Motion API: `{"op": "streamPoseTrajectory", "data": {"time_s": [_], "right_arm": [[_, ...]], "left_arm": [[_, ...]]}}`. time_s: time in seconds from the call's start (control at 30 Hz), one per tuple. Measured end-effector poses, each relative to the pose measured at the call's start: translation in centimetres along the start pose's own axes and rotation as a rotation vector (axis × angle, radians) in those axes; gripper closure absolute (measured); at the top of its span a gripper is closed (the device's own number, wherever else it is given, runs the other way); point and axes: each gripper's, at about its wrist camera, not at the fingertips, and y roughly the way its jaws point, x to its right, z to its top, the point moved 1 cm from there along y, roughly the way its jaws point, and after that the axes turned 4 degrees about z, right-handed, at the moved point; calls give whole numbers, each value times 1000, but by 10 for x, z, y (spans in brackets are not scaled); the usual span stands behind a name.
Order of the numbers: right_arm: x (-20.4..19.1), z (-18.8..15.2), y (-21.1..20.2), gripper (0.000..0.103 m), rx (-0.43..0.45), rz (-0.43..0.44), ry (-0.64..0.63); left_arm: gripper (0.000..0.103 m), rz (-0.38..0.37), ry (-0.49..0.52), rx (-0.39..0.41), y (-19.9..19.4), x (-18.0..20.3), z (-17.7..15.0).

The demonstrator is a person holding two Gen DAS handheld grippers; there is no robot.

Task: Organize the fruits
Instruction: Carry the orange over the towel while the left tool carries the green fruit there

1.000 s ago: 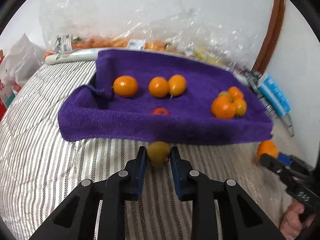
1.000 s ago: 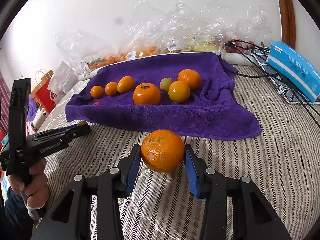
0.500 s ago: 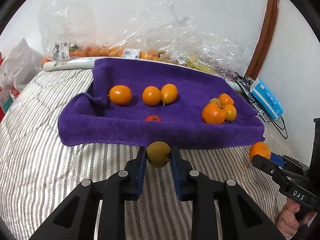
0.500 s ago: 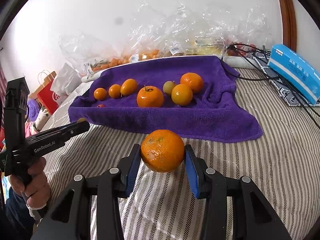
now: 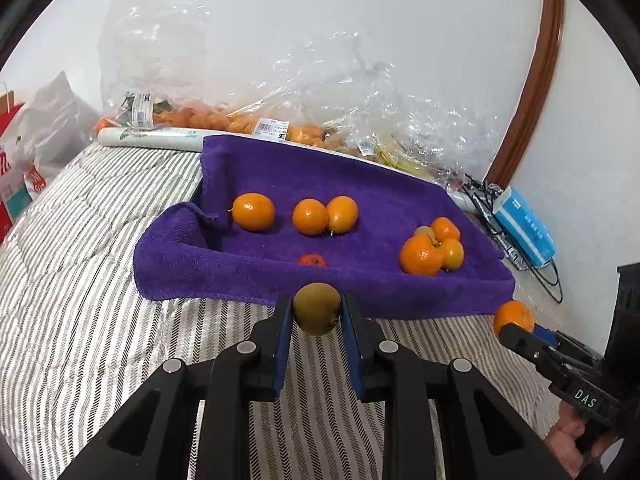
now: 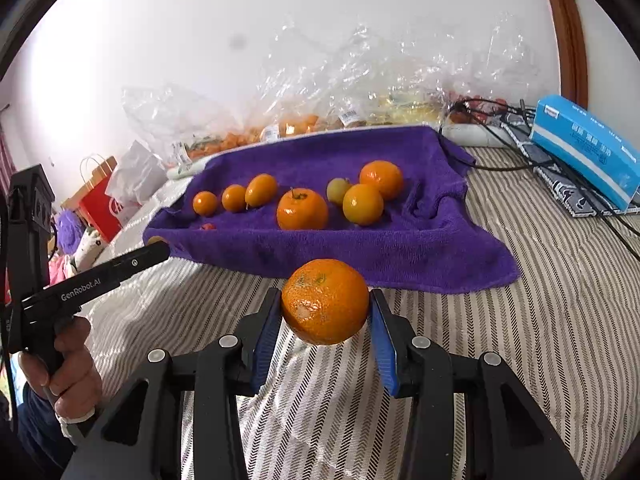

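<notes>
My left gripper (image 5: 317, 312) is shut on a small greenish-brown fruit (image 5: 317, 307) and holds it above the striped bed, just short of the purple towel (image 5: 360, 184). My right gripper (image 6: 325, 306) is shut on a large orange (image 6: 325, 300), also lifted before the towel (image 6: 420, 236). On the towel lie three small oranges in a row (image 5: 306, 216), a cluster of oranges (image 5: 430, 250) to the right and a small red fruit (image 5: 311, 260). The right gripper with its orange (image 5: 514, 316) shows at the right of the left wrist view.
Clear plastic bags of fruit (image 5: 280, 120) lie behind the towel against the wall. A blue box (image 6: 584, 152) and black cables (image 6: 500, 112) sit at the right. A red paper bag (image 6: 102, 200) stands at the left. The striped bedding (image 5: 80, 280) surrounds the towel.
Both grippers have risen and drawn back a little with their fruits; the towel looks lower and farther in both views. Grips are unchanged.
</notes>
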Motion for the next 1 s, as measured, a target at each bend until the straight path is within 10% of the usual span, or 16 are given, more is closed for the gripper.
{"op": "streamPoseTrajectory", "data": {"time_s": [0.7,1.0], "right_arm": [[-2,88,-3,60,117,-63,-111],[30,79,41,60,23,-140,-73]], "left_arm": [[80,56,-22,11,30,-14,82],[80,59,-92,-9,64,-28,72]]}}
